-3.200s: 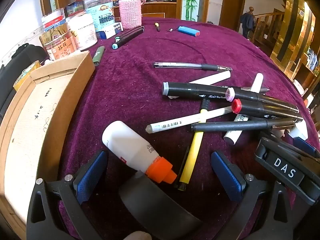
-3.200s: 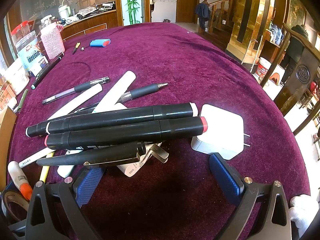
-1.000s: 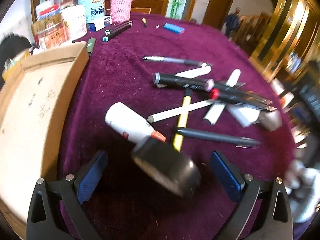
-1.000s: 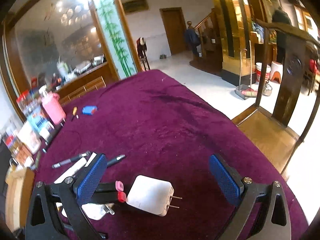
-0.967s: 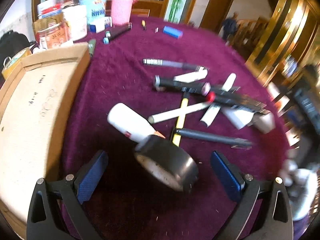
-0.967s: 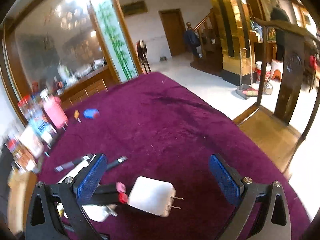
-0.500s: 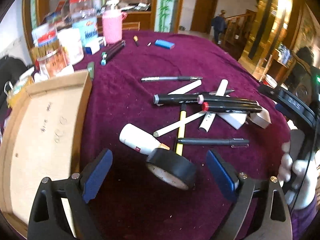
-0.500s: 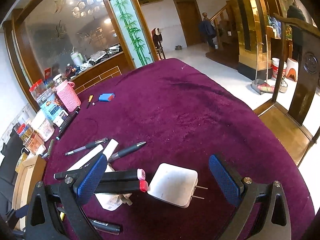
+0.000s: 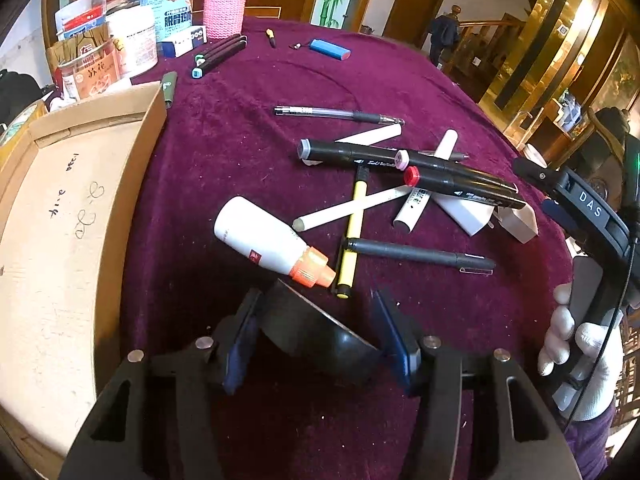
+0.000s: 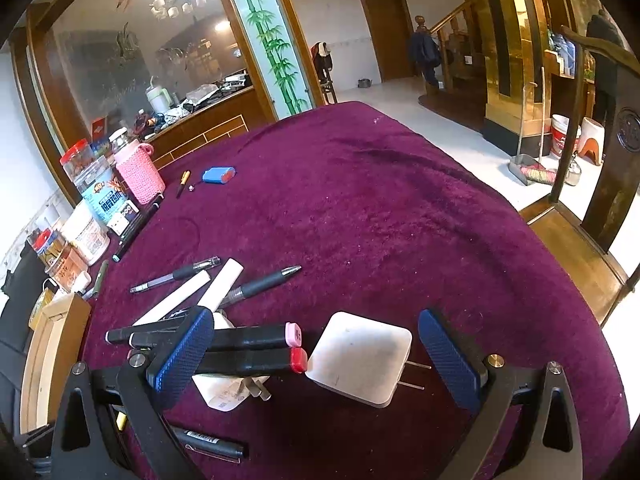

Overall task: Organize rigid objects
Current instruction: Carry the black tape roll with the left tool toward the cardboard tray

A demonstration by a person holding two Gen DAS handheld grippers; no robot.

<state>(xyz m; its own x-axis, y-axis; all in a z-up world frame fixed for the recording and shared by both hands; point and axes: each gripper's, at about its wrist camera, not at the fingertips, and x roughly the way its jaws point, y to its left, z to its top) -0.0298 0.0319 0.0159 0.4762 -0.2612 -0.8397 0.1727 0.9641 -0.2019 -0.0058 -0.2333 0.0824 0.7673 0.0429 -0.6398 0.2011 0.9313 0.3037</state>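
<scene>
My left gripper [image 9: 316,330] is shut on a black roll of tape [image 9: 316,334], held tilted just above the purple cloth. Beyond it lie a white glue bottle with an orange cap [image 9: 268,242], a yellow pen [image 9: 354,226], black markers [image 9: 440,176], white sticks and a black pen [image 9: 416,255]. A shallow cardboard box [image 9: 60,216] lies to the left. My right gripper [image 10: 316,354] is open and held above a white plug adapter [image 10: 360,362], with black markers [image 10: 248,350] by its left finger.
Jars, tins and a pink-sleeved bottle [image 9: 225,2] stand at the table's far left. A blue lighter [image 9: 330,49], a clear pen [image 9: 340,115] and dark markers [image 9: 218,54] lie farther back. The right-hand gripper body and a gloved hand [image 9: 576,344] are at the right edge.
My left gripper has closed on the black tape roll, which was lying between open fingers before. My right gripper has stayed open and lowered slightly toward the white adapter.
</scene>
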